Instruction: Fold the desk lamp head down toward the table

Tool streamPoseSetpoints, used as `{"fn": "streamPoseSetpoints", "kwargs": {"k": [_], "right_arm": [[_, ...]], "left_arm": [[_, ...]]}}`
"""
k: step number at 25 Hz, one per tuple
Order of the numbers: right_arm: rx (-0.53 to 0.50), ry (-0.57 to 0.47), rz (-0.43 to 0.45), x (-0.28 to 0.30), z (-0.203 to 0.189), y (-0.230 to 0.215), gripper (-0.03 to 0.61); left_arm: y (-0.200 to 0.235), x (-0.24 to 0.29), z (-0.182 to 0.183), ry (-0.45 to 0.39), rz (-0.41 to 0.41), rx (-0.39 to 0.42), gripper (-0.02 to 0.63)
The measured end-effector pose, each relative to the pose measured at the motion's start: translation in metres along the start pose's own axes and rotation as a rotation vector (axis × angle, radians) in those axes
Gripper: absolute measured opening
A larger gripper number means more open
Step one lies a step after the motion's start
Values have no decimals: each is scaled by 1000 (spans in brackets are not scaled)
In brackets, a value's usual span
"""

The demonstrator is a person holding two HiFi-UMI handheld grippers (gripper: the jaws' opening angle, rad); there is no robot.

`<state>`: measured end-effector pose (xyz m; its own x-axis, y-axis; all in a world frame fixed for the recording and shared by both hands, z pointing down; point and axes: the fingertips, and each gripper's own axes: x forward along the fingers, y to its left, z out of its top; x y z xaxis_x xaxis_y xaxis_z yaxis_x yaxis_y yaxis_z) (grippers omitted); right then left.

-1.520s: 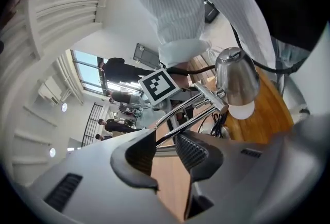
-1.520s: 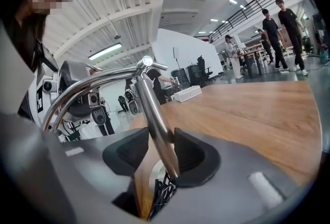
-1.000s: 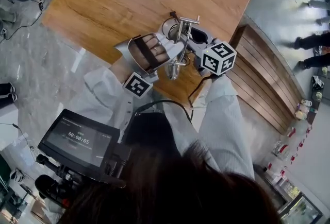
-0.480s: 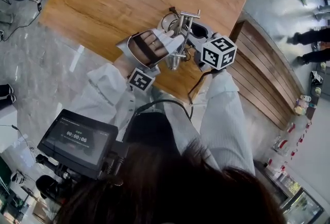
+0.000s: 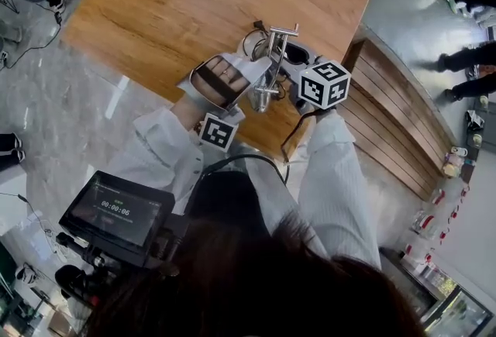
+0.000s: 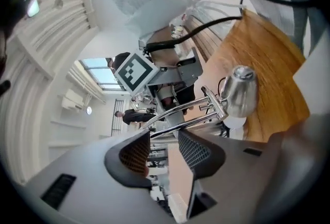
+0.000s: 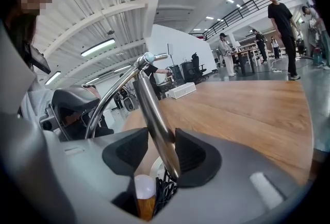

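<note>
your left tool (image 6: 164, 134) is opening around the chrome lamp arm (image 6: 179, 111), your right tool (image 7: 161, 136) straddles it unclamped: mid-fold, apparently; next, clamp and lower the lamp head (image 6: 240, 91).

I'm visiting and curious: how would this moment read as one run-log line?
task: fold desk lamp | left gripper: jaws opening, upper arm rods between them | right gripper: open around lower stem | surface: wooden table
</note>
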<state>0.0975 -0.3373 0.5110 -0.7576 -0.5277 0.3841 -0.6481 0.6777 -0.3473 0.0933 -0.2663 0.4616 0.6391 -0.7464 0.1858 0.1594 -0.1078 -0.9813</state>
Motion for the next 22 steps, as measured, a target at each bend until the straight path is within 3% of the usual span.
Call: {"fn": "streamPoseSetpoints", "kwargs": {"k": [5, 8, 10, 13, 19, 22], "right_arm": [[-55, 7, -49, -8, -5, -1, 143], [-81, -3, -101, -20, -10, 0, 93], [-88, -30, -136, -32, -6, 0, 52], [-124, -80, -198, -49, 15, 7, 11], [-167, -209, -383, -87, 74, 24, 2], [-180, -227, -449, -101, 94, 37, 2]], "left_arm": [[-4, -9, -4, 8, -121, -287, 155], [1, -7, -21, 69, -198, -521, 152], [14, -4, -32, 101, -205, -688, 109], [39, -2, -47, 132, -183, -869, 4], [71, 1, -54, 111, -259, -1270, 3], [82, 1, -49, 110, -273, -1385, 3]]}}
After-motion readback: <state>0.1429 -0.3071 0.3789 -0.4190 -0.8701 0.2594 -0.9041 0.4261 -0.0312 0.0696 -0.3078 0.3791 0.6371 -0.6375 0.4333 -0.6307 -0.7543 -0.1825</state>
